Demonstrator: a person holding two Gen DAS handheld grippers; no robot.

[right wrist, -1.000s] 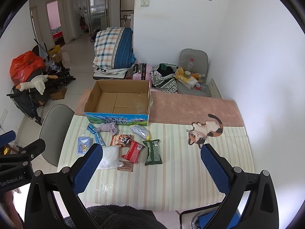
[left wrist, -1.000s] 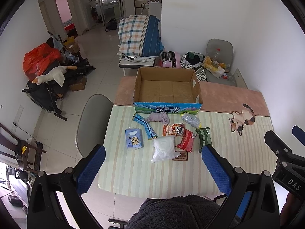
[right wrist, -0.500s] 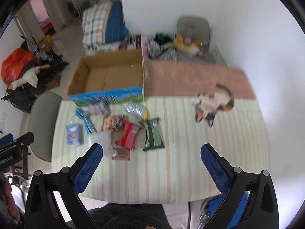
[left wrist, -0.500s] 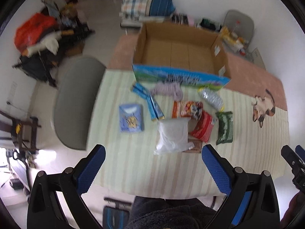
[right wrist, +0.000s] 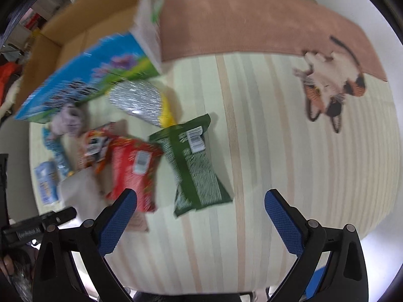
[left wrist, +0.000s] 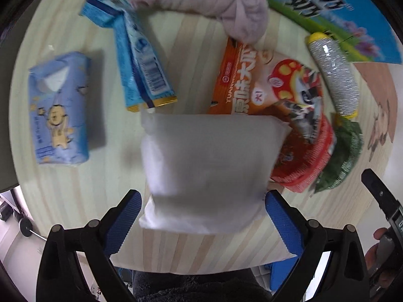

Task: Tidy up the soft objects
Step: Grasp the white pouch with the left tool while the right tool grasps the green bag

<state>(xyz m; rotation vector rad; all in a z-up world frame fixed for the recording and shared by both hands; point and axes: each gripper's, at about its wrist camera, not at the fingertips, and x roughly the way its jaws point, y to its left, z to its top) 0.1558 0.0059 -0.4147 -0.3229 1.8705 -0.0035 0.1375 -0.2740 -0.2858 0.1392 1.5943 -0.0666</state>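
Note:
In the left wrist view a soft white bag (left wrist: 209, 168) lies on the striped table, its near end between the open blue fingers of my left gripper (left wrist: 202, 217); the pads flank it without squeezing. Beyond it lie a lilac cloth bundle (left wrist: 226, 0), a blue tissue pack (left wrist: 59, 108), blue packets (left wrist: 138, 58), an orange snack bag (left wrist: 262, 83), a red bag (left wrist: 307, 161), a green bag (left wrist: 342, 151) and a silver roll (left wrist: 332, 75). My right gripper (right wrist: 200, 215) is open and empty, low over the table, just in front of the green bag (right wrist: 194, 166) and red bag (right wrist: 133, 168).
An open cardboard box (right wrist: 83, 45) with a blue printed front stands at the back left of the table. A pink runner (right wrist: 252, 22) and a cat picture (right wrist: 330, 85) lie at the back right. The table's front edge (left wrist: 201, 266) is close under both grippers.
Both grippers have dropped from high above the table to just over it. The left one has closed in on the white bag, the right one on the green and red bags.

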